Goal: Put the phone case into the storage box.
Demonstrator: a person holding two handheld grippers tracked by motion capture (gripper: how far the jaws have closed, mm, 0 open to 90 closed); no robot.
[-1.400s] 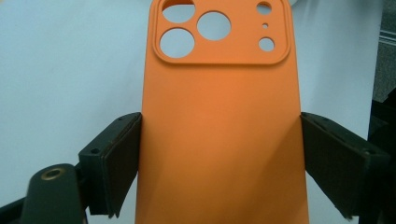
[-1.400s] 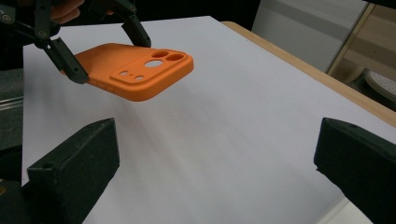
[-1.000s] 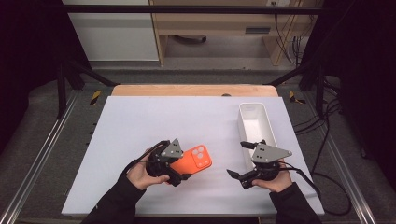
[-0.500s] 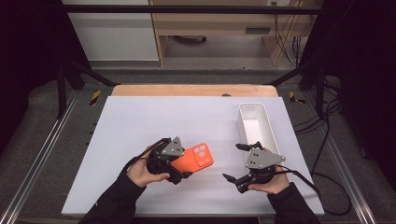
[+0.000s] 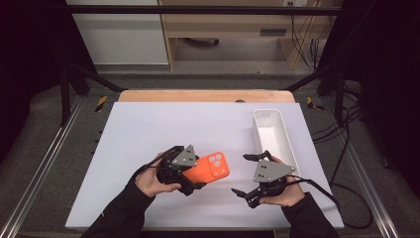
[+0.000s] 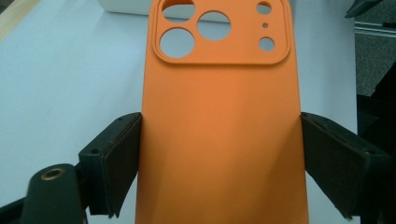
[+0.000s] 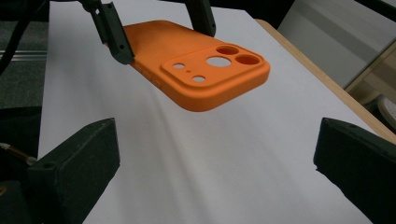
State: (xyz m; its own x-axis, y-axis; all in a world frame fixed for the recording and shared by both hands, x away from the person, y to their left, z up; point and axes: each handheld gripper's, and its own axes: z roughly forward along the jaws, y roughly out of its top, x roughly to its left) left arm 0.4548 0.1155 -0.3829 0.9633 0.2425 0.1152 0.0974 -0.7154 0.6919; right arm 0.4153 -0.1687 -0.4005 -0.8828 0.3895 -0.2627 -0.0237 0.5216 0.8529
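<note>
High view: a white rectangular tray (image 5: 282,144) at 2 o'clock on the white surface (image 5: 148,129) looks empty. The left hand-held gripper (image 5: 198,179) clamps a smooth orange phone case (image 5: 210,168), raised.

Left gripper view: jaws press the case's long edges.

Right gripper view: right hand-held gripper (image 7: 215,158) spread wide, holding nothing.

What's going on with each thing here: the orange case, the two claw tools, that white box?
Orange phone case: clamped by its long edges, lifted off the table, camera cutouts facing up.
Left gripper: shut on the case, fingers pressing both sides.
Right gripper: wide open, holding nothing, aimed toward the case.
White bin: upright on the table, looks empty.
White table: bare under the case.
</note>
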